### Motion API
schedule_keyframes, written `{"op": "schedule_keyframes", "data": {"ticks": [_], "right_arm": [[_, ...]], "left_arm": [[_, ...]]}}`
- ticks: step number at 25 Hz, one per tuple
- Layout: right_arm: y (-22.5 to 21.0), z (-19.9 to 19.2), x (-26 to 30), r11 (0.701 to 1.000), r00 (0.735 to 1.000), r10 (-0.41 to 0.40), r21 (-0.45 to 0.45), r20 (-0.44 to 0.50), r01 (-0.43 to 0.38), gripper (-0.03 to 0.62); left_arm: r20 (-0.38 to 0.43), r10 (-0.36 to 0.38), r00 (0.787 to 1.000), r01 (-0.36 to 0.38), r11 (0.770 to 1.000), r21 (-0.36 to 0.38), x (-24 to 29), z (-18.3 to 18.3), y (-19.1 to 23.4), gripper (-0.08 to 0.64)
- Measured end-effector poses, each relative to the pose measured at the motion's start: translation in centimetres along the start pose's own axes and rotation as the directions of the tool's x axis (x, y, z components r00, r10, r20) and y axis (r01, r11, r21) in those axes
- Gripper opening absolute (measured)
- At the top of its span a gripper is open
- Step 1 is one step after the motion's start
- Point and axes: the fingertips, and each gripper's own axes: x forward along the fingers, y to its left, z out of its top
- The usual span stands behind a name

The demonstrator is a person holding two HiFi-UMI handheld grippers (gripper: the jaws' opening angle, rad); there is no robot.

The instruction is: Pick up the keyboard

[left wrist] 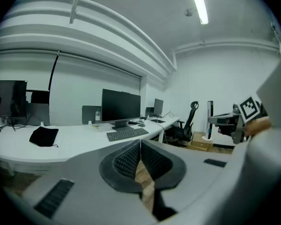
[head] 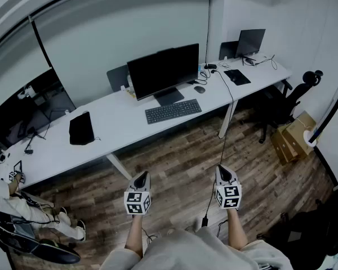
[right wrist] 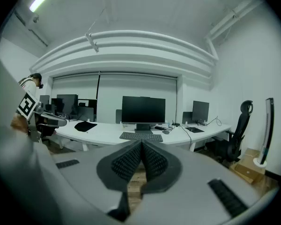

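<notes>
Left tool [head: 141,177] and right tool [head: 225,171] were both clenched, the ribbed pads of each pressed together with nothing between them. They hung side by side over the wooden floor [head: 180,156], close to the person holding them and well apart from the white tabletop [head: 118,117]. Both pointed toward it, tilted slightly down.

On the tabletop the keyboard [head: 173,111] lay flat and untouched, just on the near side of the stand of a large dark monitor [head: 163,70], far from both tools. A mouse [head: 199,89] sat just right of the keyboard's far corner. Well to the left of the keyboard lay a black pouch [head: 81,128].

Farther right on the tabletop were a dark mouse pad [head: 237,76] and, behind it, a smaller screen [head: 250,42]. A cable ran from that far corner down toward the right tool. At the right end of the tabletop stood a black office chair [head: 296,94], with a cardboard box [head: 293,136] on the floor just on its near side.
</notes>
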Motion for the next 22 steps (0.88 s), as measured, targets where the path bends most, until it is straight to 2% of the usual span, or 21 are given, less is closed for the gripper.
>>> {"op": "schedule_keyframes", "data": {"ticks": [22], "right_arm": [[0.04, -0.23, 0.06, 1.0, 1.0, 0.017, 0.005, 0.013, -0.017, 0.001]], "left_arm": [[0.01, -0.006, 1.0, 0.006, 1.0, -0.015, 0.04, -0.25, -0.58, 0.014]]}}
